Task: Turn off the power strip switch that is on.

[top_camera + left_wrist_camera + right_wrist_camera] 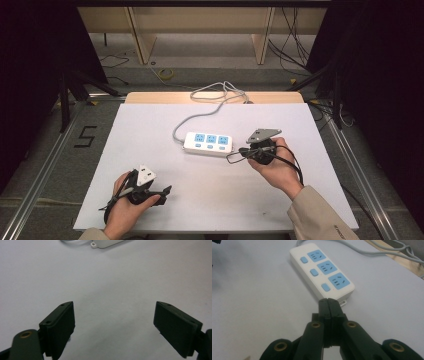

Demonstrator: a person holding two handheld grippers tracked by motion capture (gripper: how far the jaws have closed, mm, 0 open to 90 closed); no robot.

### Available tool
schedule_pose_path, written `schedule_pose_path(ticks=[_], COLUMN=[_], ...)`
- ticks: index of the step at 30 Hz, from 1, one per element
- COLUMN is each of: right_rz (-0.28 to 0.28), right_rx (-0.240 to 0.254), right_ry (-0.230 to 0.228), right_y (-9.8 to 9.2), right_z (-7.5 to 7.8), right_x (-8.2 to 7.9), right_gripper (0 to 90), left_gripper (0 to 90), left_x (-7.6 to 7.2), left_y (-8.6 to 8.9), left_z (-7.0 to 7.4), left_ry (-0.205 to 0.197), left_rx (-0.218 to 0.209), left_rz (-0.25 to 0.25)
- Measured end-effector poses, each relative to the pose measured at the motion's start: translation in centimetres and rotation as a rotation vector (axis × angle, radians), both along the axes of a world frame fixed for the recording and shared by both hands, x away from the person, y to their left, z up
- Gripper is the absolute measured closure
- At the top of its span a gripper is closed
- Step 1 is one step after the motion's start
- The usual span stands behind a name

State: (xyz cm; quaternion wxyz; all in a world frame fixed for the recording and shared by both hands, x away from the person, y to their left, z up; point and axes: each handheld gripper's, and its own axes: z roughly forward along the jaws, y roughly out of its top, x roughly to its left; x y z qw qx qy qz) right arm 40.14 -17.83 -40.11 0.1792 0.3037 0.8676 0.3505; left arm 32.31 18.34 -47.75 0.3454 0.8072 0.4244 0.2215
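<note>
At the near edge of the white table (150, 125), the left gripper (162, 191) was held low over the surface in the person's left hand (122, 207). Its jaws were spread wide apart, with nothing between them; in the left gripper view only bare tabletop was seen between the two black pads (61, 327), and a corner of the power strip (107, 243) was caught at the top edge, well apart from that gripper.

Farther in, on the right, the right gripper (234, 156) was held in the right hand (277, 170), its jaws pressed tightly together on nothing. Its tip was pointed at the near end of the power strip and was placed just beside it; whether it touched could not be told.

The power strip (209, 143) was laid flat near the middle of the table, its three blue sockets (338, 281) facing up. Beyond it, its grey cable (200, 116) was run toward the far edge, where it lay in loose loops.
</note>
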Motion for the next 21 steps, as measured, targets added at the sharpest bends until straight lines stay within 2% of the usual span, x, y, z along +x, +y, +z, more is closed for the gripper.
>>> schedule_pose_path(ticks=[21], right_rz=[0.000], right_rx=[-0.005], right_ry=[0.003], right_y=[0.35], right_z=[0.33], right_x=[0.63], right_gripper=[90.0], left_gripper=[17.1], left_x=[0.02], left_y=[-0.04], left_z=[-0.03], left_ry=[-0.003], left_rx=[-0.003], left_rz=[0.003])
